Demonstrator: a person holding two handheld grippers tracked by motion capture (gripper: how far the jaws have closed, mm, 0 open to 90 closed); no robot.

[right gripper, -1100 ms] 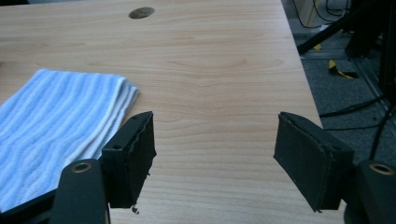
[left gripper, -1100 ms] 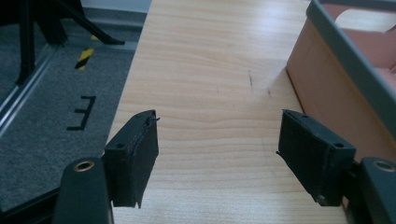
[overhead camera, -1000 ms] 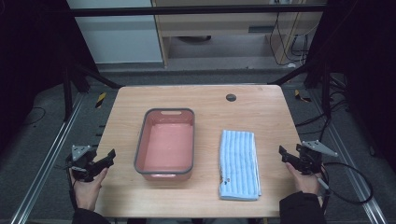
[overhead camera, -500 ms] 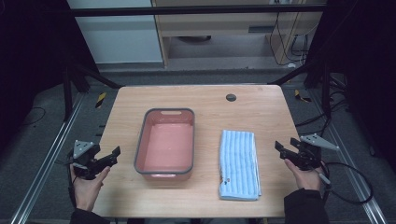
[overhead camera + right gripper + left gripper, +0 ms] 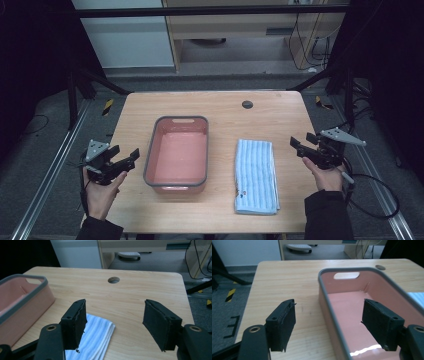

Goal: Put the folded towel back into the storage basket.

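A pink tub with a grey rim (image 5: 150,156) stands empty in the middle of the wooden table. To its right lies a folded blue striped towel (image 5: 256,172). My left gripper (image 5: 125,156) hovers open at the table's left edge, just left of the tub. In the left gripper view the tub's rim (image 5: 362,269) runs between the spread jaws of that gripper (image 5: 329,311). My right gripper (image 5: 300,144) is open near the right edge, right of the towel. In the right gripper view the towel's corner (image 5: 96,336) lies below the left jaw of the gripper (image 5: 116,306).
A round cable hole (image 5: 247,104) sits in the tabletop at the back right. Bare wood (image 5: 135,115) lies left of and behind the tub. Black frame bars and cables flank the table on both sides.
Both grippers have moved forward and inward over the table edges, the left toward the tub, the right toward the towel. Both stay open.
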